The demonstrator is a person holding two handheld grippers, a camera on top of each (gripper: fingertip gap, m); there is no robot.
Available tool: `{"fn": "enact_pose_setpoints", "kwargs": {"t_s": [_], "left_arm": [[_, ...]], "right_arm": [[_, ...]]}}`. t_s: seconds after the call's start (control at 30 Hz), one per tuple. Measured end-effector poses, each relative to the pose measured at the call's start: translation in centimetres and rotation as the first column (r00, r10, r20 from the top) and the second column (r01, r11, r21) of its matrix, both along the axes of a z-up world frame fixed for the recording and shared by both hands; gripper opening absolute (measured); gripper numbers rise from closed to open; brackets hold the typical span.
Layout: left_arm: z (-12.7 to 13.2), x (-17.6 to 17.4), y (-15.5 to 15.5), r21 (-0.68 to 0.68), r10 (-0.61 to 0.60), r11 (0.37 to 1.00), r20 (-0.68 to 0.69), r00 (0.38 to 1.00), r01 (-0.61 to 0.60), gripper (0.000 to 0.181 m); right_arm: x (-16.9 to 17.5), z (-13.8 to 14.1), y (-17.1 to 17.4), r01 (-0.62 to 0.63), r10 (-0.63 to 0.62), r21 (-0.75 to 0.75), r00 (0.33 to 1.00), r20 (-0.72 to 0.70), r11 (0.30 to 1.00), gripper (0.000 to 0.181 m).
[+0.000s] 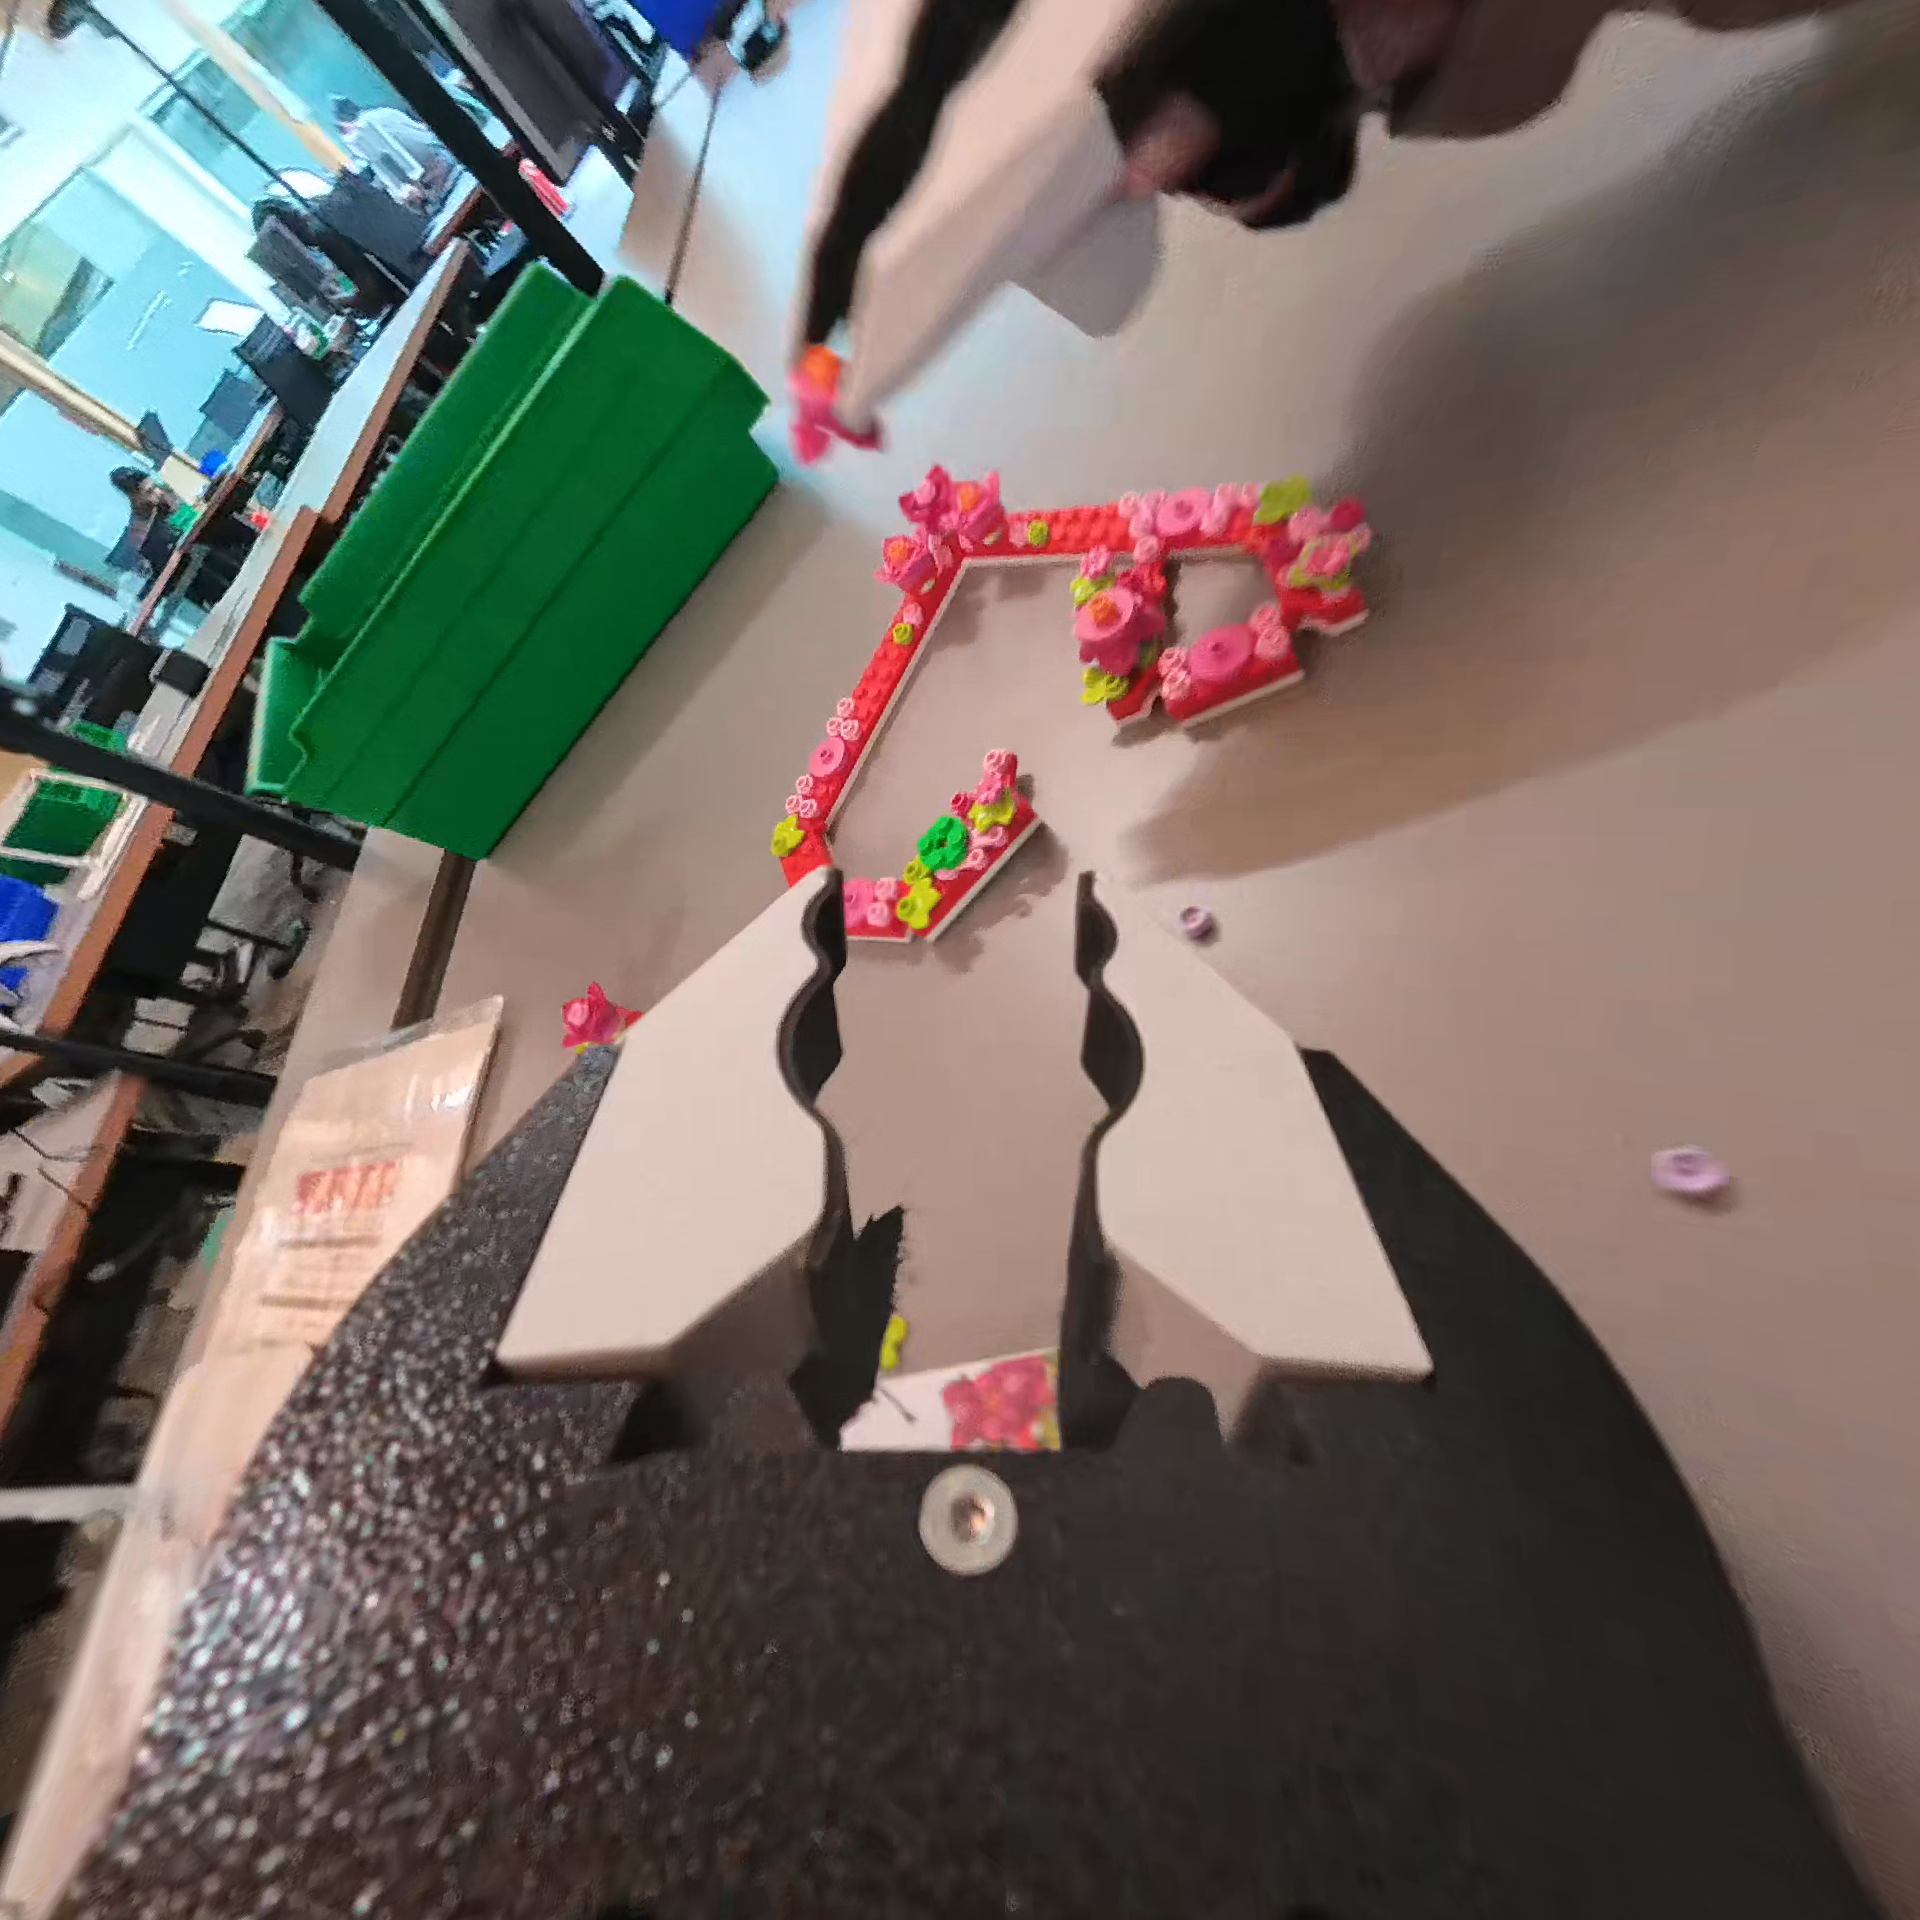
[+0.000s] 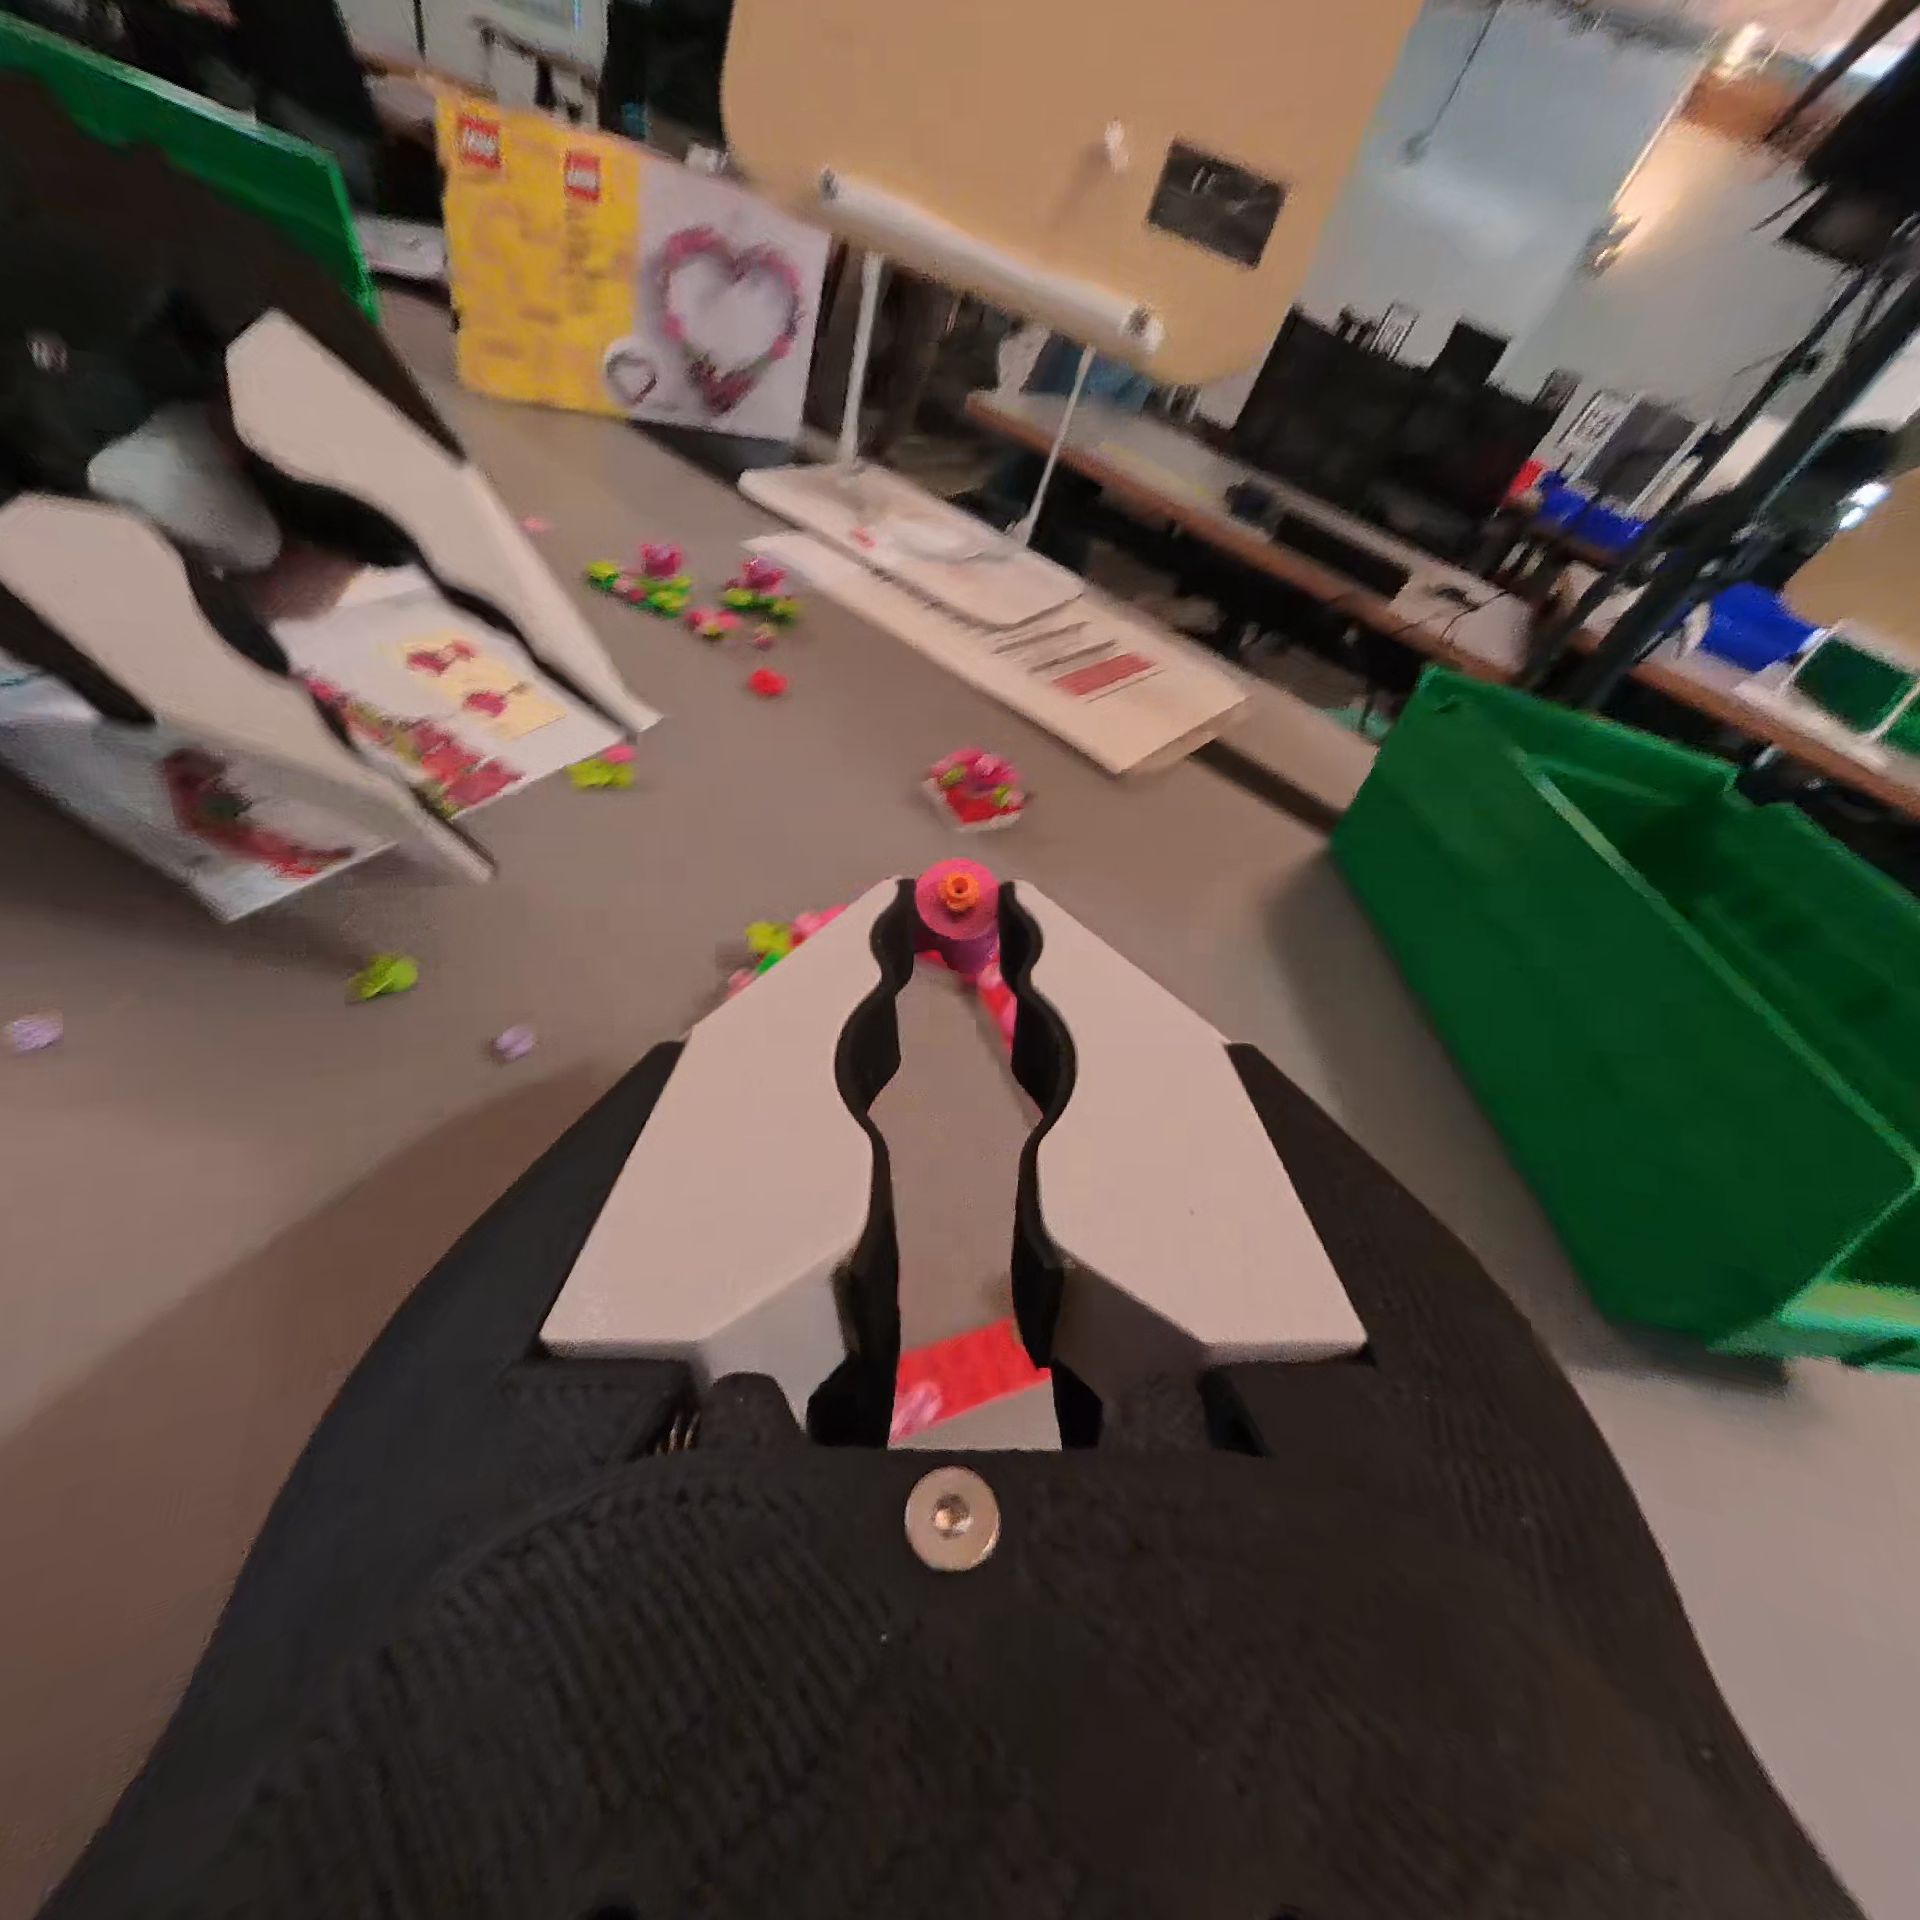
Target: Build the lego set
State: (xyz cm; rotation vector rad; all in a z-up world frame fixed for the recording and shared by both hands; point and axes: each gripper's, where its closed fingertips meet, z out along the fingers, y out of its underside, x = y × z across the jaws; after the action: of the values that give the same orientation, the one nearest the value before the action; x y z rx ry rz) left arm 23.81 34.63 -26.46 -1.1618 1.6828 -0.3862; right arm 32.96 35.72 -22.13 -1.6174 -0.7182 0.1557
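A red heart-shaped lego frame (image 1: 904, 665) with pink and lime flowers lies on the grey table. My left gripper (image 1: 956, 894) is open and empty, just above the frame's near end. My right gripper (image 2: 951, 899) is shut on a pink flower piece with an orange stud (image 2: 956, 904). In the left wrist view the right gripper (image 1: 831, 405) hangs blurred beyond the frame with that flower (image 1: 821, 400). In the right wrist view the left gripper (image 2: 540, 779) is at the left, open, over the instruction booklet (image 2: 457, 717).
A green bin (image 1: 540, 561) stands left of the frame and also shows in the right wrist view (image 2: 1662, 997). Loose lilac pieces (image 1: 1688, 1172), a pink flower (image 1: 592, 1016), the set's box (image 2: 623, 281), a small red sub-build (image 2: 977, 790) and scattered flowers (image 2: 717, 597) lie around. Spacing between my two grippers at the tips: around 11 centimetres.
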Motion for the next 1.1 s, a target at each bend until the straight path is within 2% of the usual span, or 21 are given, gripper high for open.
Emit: {"fn": "enact_pose_setpoints", "kwargs": {"t_s": [0.13, 0.27, 0.37, 0.43, 0.5, 0.57, 0.67, 0.77, 0.9, 1.0, 1.03, 1.1], "left_arm": [[-1.9, 1.0, 1.5, 0.069, -0.094, 0.993, -0.103, 0.990, 0.101, 0.045], [-2.6, 1.4, 3.1, 0.171, -0.188, 0.962, -0.154, 0.970, 0.214, 0.051], [-2.5, 1.6, 4.4, 0.329, -0.245, 0.895, -0.200, 0.949, 0.301, 0.052], [-3.1, 1.8, 4.9, 0.375, -0.289, 0.849, -0.261, 0.921, 0.372, 0.050], [-4.1, 2.1, 4.9, 0.331, -0.342, 0.833, -0.323, 0.883, 0.444, 0.052], [-4.2, 2.7, 5.2, 0.271, -0.380, 0.840, -0.326, 0.866, 0.470, 0.053], [-4.1, 3.4, 5.1, 0.098, -0.429, 0.875, -0.301, 0.852, 0.475, 0.059], [-3.4, 4.3, 4.6, 0.019, -0.470, 0.872, -0.249, 0.847, 0.490, 0.065], [-1.0, 5.4, 4.3, 0.015, -0.490, 0.868, -0.144, 0.860, 0.497, 0.070], [1.8, 5.7, 3.4, 0.010, -0.517, 0.856, 0.064, 0.854, 0.517, 0.068], [3.1, 5.8, 3.2, 0.025, -0.510, 0.857, 0.179, 0.841, 0.514, 0.068], [5.7, 5.4, 3.3, 0.025, -0.455, 0.869, 0.430, 0.780, 0.493, 0.051]], "right_arm": [[0.3, 1.5, 3.8, -0.055, 0.058, 0.126, 0.998, -0.020, 0.990, 0.014], [3.0, 3.2, 7.7, 0.029, -0.025, 0.331, 1.000, -0.017, 0.943, 0.014], [5.2, 3.5, 9.2, 0.103, -0.076, 0.380, 0.993, -0.086, 0.919, 0.014], [5.7, 2.7, 9.3, 0.072, -0.038, 0.347, 0.994, -0.106, 0.935, 0.014], [5.7, 1.0, 9.4, -0.012, 0.033, 0.240, 0.996, -0.086, 0.971, 0.014], [5.7, -0.9, 9.3, -0.105, 0.111, 0.068, 0.988, -0.103, 0.992, 0.014], [7.2, -2.4, 9.2, -0.131, 0.115, -0.099, 0.982, -0.146, 0.986, 0.014], [9.4, -5.6, 9.3, -0.053, 0.041, -0.295, 0.998, -0.046, 0.954, 0.014], [11.1, -7.8, 9.1, 0.043, -0.030, -0.413, 0.999, 0.038, 0.910, 0.014], [11.9, -8.7, 9.0, 0.093, -0.073, -0.454, 0.995, 0.060, 0.886, 0.014], [12.1, -9.0, 9.0, 0.109, -0.086, -0.463, 0.994, 0.070, 0.880, 0.014], [12.4, -9.6, 9.1, 0.144, -0.121, -0.487, 0.989, 0.080, 0.861, 0.014]]}}
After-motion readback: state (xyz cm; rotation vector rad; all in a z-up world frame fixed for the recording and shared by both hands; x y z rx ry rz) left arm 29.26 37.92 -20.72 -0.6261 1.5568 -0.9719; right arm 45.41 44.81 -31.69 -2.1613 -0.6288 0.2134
